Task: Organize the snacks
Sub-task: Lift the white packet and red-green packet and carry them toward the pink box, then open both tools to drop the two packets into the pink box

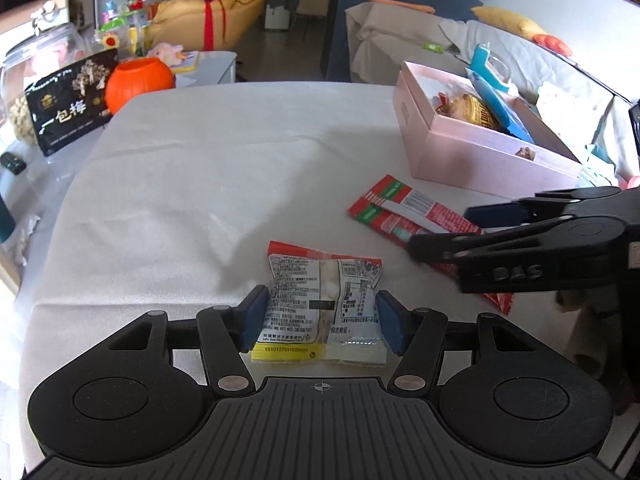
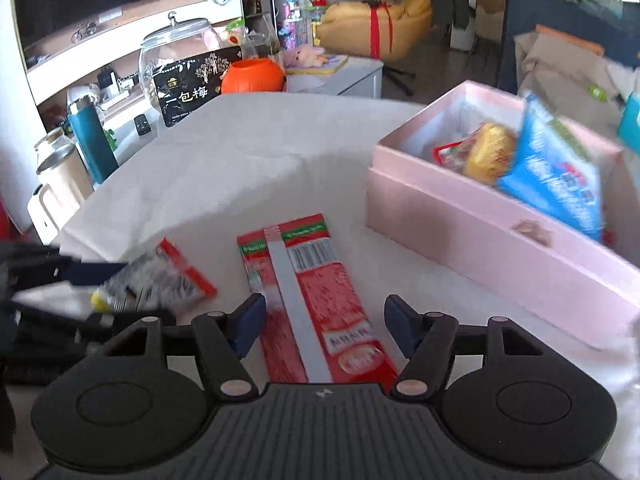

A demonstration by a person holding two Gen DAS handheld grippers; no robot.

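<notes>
A small snack packet [image 1: 324, 300], white printed back with a red top edge and a yellow strip, sits between the blue pads of my left gripper [image 1: 322, 322], which press on both its sides. In the right wrist view the same packet [image 2: 160, 280] looks blurred beside a left finger pad [image 2: 92, 271]. A long red packet [image 2: 312, 304] with a grey strip lies flat on the white cloth between the pads of my right gripper [image 2: 325, 326]; the right pad stands a little clear of it. The open pink box [image 1: 480, 156] holds a blue bag, a golden packet and a red one.
A black bag with white characters [image 1: 68, 108], an orange pumpkin bucket [image 1: 138, 80] and a glass jar [image 1: 40, 52] stand off the table's far left corner. A teal bottle [image 2: 92, 144] stands left of the table. A covered sofa [image 1: 500, 44] lies behind the box.
</notes>
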